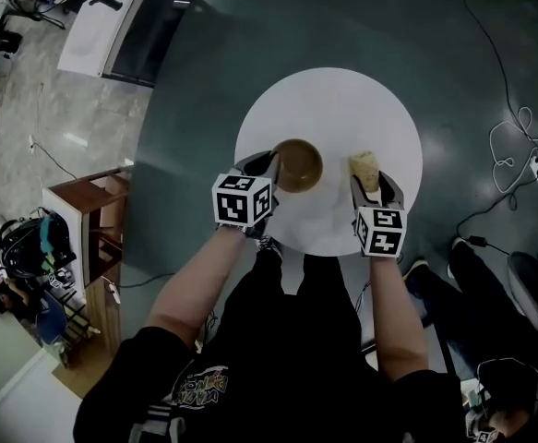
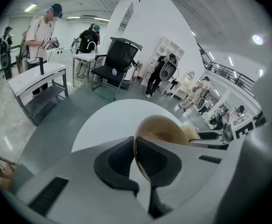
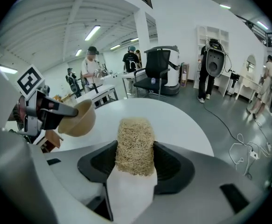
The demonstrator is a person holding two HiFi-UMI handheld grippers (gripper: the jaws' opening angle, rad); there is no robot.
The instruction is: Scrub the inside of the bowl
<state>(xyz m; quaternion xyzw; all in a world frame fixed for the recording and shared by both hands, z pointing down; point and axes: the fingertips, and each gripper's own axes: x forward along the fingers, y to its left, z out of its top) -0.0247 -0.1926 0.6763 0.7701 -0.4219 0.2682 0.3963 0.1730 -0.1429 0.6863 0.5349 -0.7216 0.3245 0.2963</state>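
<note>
Open hall with a grey floor [image 1: 250,44], and in front a round white table [image 1: 333,100]. Over its near half, a tan bowl [image 1: 298,164], tilted and pinched by the rim in the left gripper [image 2: 135,149], jaws nearly together with only the thin wall between them. Just to the right, apart from the bowl, a straw-coloured scrubber [image 3: 135,141] standing upright in the right gripper [image 3: 135,158], clamped from both sides between the dark pads [image 3: 173,164], top end sticking out past the fingertips.
</note>
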